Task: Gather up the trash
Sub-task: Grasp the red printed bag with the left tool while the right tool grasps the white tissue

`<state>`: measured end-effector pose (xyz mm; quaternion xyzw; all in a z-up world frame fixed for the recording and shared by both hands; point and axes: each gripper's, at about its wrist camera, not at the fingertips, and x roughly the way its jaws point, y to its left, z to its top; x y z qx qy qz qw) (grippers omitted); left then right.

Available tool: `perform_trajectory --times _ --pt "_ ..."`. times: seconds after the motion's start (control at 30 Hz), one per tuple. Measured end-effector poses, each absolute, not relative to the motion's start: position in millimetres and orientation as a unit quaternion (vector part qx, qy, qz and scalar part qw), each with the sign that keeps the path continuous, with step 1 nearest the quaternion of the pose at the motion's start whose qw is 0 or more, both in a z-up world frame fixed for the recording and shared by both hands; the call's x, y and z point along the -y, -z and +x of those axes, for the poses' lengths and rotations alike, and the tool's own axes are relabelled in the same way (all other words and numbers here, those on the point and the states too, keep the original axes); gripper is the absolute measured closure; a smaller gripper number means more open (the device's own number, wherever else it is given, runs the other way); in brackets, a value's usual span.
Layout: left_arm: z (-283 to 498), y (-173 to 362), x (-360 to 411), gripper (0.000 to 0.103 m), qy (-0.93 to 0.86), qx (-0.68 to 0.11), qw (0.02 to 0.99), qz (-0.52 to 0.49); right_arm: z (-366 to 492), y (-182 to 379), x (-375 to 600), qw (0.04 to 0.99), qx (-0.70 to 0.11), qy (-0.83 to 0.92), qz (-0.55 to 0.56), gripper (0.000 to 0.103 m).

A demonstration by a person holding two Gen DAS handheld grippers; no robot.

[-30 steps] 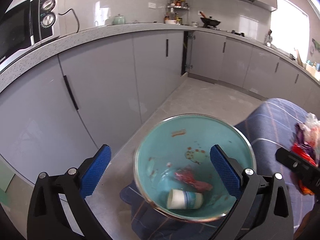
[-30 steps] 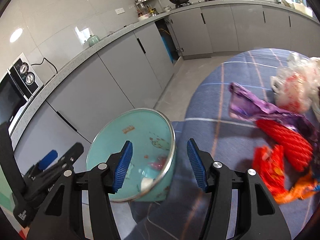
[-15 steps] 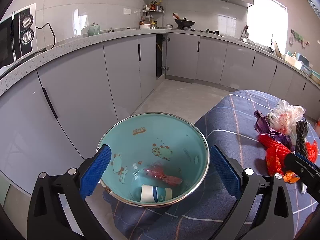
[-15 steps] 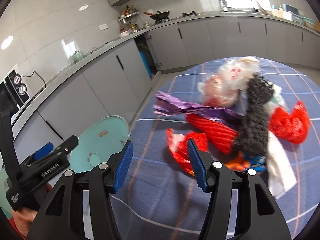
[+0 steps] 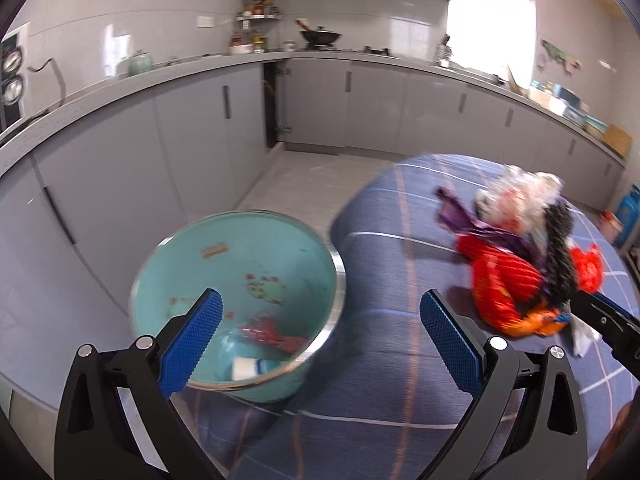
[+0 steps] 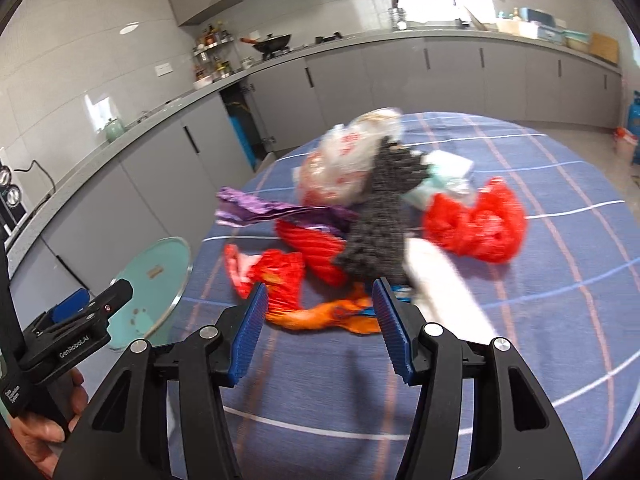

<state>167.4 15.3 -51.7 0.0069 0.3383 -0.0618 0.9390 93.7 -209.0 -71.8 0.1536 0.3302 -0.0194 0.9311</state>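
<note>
Both views have swung from the teal bowl (image 5: 236,300) toward the trash pile (image 6: 384,216). My right tool (image 6: 318,316) and left tool (image 5: 320,344) hang released, grasping nothing.

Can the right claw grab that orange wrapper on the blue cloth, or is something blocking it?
Probably yes. The right claw is open and empty, and the orange wrapper lies right ahead of its tips with nothing in between. The black mesh piece sits just behind, so it might get pinched too.

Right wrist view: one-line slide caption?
Open right gripper faces a pile of wrappers and plastic bags on a blue checked tablecloth; teal bowl at left.
</note>
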Motion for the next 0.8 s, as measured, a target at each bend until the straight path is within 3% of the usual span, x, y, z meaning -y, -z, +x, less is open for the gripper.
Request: perform_trajectory --times 0.63,0.8 --pt "191.4 66.2 87.0 0.008 0.137 -0.355 0.924 0.041 88.0 100.2 273.3 0.91 -0.372 0.096 0.159 0.051" --pt "199.6 72.1 105.0 0.012 0.139 -0.364 0.92 0.046 93.6 113.0 276.1 0.898 -0.395 0.089 0.173 0.057"
